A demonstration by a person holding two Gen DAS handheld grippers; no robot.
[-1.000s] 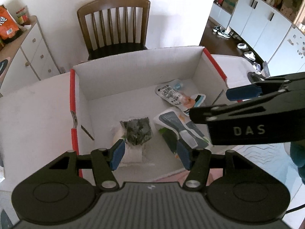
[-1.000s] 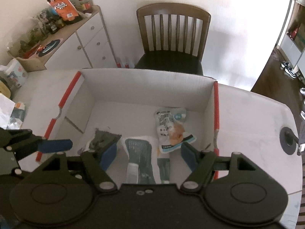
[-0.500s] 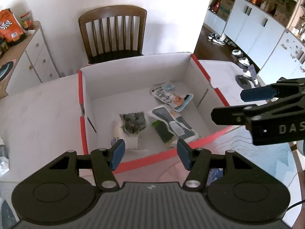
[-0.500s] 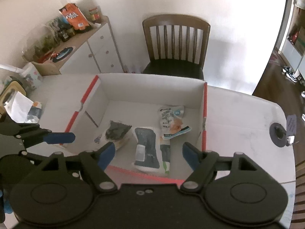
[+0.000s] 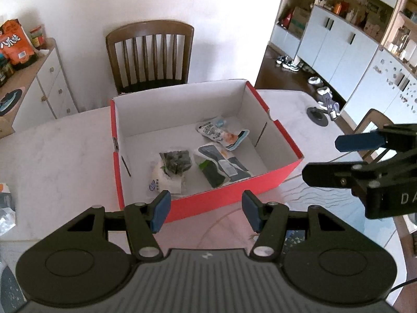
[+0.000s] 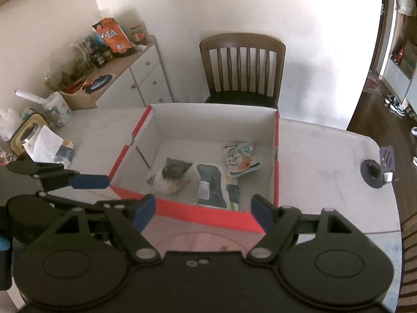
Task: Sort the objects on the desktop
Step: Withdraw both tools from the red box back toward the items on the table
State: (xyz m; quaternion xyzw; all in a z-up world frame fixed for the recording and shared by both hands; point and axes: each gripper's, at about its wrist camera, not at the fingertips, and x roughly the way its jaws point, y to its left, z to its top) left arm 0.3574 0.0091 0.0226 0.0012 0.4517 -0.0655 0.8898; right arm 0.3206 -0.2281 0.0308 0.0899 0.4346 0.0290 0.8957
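A red shoebox point(image 5: 284, 135) point(image 6: 276, 169) with a white inside stands on the marble table. In it lie a tissue pack with a dark crumpled packet point(image 5: 174, 161) point(image 6: 174, 170) on top, a dark blue and white packet point(image 5: 221, 164) point(image 6: 211, 185), and a white snack pouch point(image 5: 219, 133) point(image 6: 238, 156). My left gripper point(image 5: 206, 203) point(image 6: 104, 191) hovers open and empty before the box's near wall. My right gripper point(image 6: 202, 210) point(image 5: 338, 157) hangs to its right, also short of the box, open wide with nothing between its fingers.
A wooden chair point(image 5: 149, 54) point(image 6: 242, 67) stands behind the table. A white cabinet point(image 6: 146, 78) with snack bags is at the left. Paper packets and a cup point(image 6: 56, 109) lie on the table's left side. A black round cap point(image 6: 372, 172) sits at the right.
Both grippers have drawn back and up from above the box's inside, so the box's near red wall now shows in both views. The right jaws have widened a little.
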